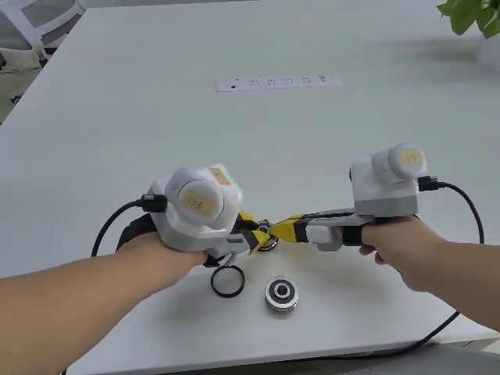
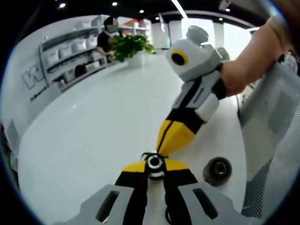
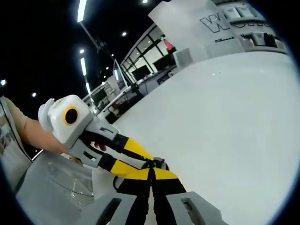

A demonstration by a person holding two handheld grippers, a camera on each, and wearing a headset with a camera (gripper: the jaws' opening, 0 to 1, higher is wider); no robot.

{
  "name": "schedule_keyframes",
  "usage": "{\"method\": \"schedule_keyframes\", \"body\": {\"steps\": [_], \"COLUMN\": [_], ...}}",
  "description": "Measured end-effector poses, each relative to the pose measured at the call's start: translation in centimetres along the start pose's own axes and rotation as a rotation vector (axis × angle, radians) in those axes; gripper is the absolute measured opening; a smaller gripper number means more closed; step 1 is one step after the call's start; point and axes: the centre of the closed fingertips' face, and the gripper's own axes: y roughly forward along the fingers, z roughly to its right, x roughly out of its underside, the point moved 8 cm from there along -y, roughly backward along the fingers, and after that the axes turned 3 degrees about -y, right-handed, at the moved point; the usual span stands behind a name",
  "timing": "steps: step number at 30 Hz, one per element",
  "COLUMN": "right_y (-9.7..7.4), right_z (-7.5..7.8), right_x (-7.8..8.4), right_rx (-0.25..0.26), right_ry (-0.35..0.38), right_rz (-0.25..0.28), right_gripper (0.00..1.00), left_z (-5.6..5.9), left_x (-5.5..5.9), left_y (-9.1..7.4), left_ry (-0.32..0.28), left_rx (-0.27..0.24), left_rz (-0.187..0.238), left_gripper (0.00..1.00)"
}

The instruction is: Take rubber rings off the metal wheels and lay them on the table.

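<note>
A small metal wheel (image 1: 267, 238) with a black rubber ring hangs just above the white table (image 1: 312, 141), between the two grippers. My left gripper (image 1: 261, 233) is shut on this wheel (image 2: 154, 162), its yellow tips on either side. From the right, my right gripper (image 1: 276, 229) meets it tip to tip, jaws shut and pinching the black ring at the wheel's edge (image 3: 159, 163). On the table below lie a loose rubber ring (image 1: 227, 280) and a bare metal wheel (image 1: 281, 293), which is also in the left gripper view (image 2: 218, 169).
A white power strip (image 1: 278, 81) lies far back on the table. A potted plant (image 1: 473, 16) stands at the far right corner. Black cables trail from both grippers. The table's near edge (image 1: 258, 361) runs just below the loose parts.
</note>
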Motion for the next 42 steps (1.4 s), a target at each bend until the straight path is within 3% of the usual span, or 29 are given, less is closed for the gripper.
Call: {"method": "schedule_keyframes", "body": {"steps": [4, 5, 6, 7, 12, 22, 32, 42], "right_y": [0.0, 0.2, 0.1, 0.2, 0.4, 0.3, 0.1, -0.2], "right_z": [-0.4, -1.2, -0.9, -0.8, -0.6, 0.5, 0.5, 0.1], "right_x": [0.0, -0.3, -0.2, -0.2, 0.0, 0.0, -0.3, -0.8], "right_rx": [-0.033, -0.100, -0.053, -0.051, -0.068, -0.007, -0.006, -0.014], "right_ry": [0.013, 0.035, 0.022, -0.014, 0.025, 0.002, -0.004, -0.001], "right_rz": [0.008, 0.045, 0.015, 0.008, 0.023, 0.007, 0.010, 0.030], "right_gripper": [0.00, 0.00, 0.00, 0.00, 0.00, 0.00, 0.00, 0.00], "left_z": [0.0, 0.0, 0.0, 0.0, -0.1, -0.1, -0.2, -0.1], "left_x": [0.0, 0.0, 0.0, 0.0, 0.0, 0.1, 0.0, -0.6], "left_y": [0.0, 0.0, 0.0, 0.0, 0.0, 0.0, -0.4, -2.0], "left_ry": [0.003, 0.009, 0.006, 0.006, 0.002, -0.007, 0.000, -0.016], "left_rx": [0.000, 0.002, 0.001, 0.002, 0.003, 0.010, 0.037, 0.060], "left_rz": [0.002, 0.006, 0.004, 0.007, 0.010, 0.026, 0.021, 0.066], "left_gripper": [0.12, 0.12, 0.12, 0.12, 0.13, 0.13, 0.15, 0.21]}}
